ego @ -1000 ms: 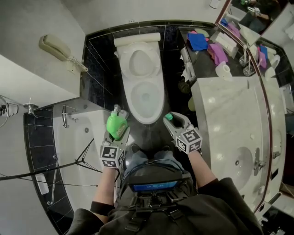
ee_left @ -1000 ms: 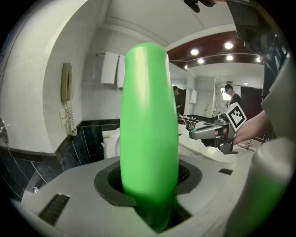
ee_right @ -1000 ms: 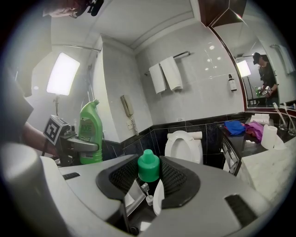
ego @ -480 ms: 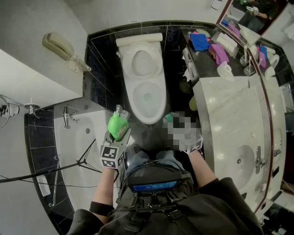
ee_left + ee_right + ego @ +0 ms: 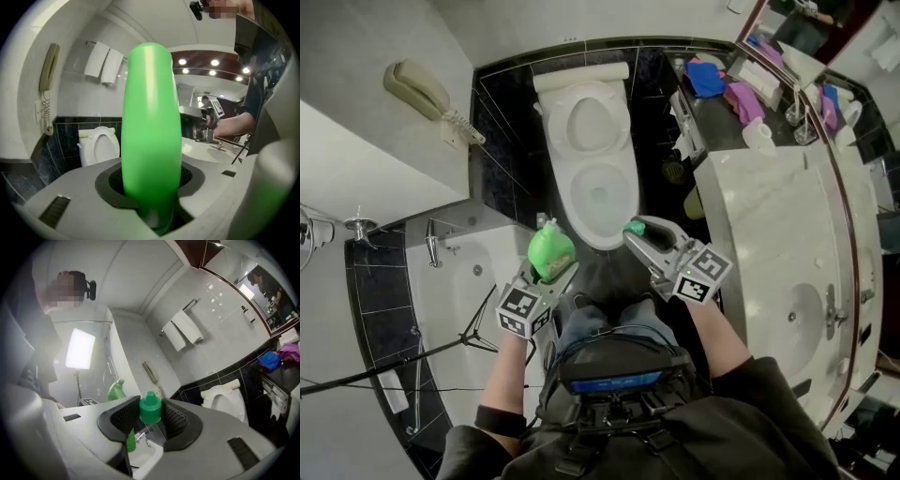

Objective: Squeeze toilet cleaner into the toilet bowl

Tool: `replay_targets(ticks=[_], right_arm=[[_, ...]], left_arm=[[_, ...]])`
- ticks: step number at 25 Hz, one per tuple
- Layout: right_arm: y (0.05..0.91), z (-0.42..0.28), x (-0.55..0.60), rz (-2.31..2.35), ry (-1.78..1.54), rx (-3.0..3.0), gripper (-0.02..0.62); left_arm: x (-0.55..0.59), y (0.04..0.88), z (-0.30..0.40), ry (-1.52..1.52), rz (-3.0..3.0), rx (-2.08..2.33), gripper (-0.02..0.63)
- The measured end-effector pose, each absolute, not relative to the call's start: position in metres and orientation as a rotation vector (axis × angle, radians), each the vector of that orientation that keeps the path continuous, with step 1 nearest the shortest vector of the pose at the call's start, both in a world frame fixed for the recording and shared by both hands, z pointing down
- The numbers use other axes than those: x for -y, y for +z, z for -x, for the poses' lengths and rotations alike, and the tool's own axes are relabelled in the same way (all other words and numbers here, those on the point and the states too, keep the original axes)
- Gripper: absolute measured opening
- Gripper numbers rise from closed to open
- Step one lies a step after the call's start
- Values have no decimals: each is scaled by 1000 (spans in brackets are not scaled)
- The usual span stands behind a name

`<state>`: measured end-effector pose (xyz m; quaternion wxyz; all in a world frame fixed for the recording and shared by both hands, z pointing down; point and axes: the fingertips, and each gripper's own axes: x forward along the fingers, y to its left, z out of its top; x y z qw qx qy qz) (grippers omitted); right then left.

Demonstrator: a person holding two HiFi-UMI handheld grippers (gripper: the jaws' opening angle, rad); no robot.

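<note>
The white toilet [image 5: 589,150] stands with lid and seat up, its bowl [image 5: 598,195] uncovered; it also shows far off as toilet [image 5: 97,146] and toilet [image 5: 226,399]. The green toilet cleaner bottle [image 5: 550,251] is upright in my left gripper [image 5: 548,262], just left of the bowl's front rim. In the left gripper view the bottle [image 5: 152,126] fills the middle, and the left gripper [image 5: 152,187] is shut on it. My right gripper [image 5: 639,232] is shut on a small green cap [image 5: 635,228], right of the rim. In the right gripper view the cap [image 5: 150,409] sits between the pads of the right gripper [image 5: 151,417], with the bottle [image 5: 116,390] beyond.
A bathtub [image 5: 455,281] lies at the left, with a light stand [image 5: 394,361] over it. A wall phone [image 5: 417,94] hangs at the upper left. The marble vanity [image 5: 769,234] with its sink fills the right; a paper roll [image 5: 757,138] and cloths [image 5: 705,80] lie behind it.
My right gripper has risen and swung with the cap, its marker cube now further right. The left gripper has tilted, and the bottle stands a little more upright.
</note>
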<state>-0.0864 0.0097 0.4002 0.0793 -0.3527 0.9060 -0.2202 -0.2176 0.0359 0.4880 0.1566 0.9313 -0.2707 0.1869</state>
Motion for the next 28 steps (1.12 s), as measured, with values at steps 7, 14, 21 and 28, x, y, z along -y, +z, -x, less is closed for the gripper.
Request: replay_targets(ticks=[7, 14, 21, 28], right_arm=[[336, 121, 6, 741, -456, -2692, 150], [284, 143, 13, 339, -390, -2653, 149], [270, 138, 24, 89, -369, -2686, 149], [266, 125, 25, -21, -361, -2690, 149]], left_arm=[[-43, 473, 206, 542, -2767, 340, 195], [-50, 452, 188, 483, -2765, 166, 195], [-44, 444, 157, 446, -2759, 202, 195], [-41, 438, 130, 451, -2799, 183, 195]])
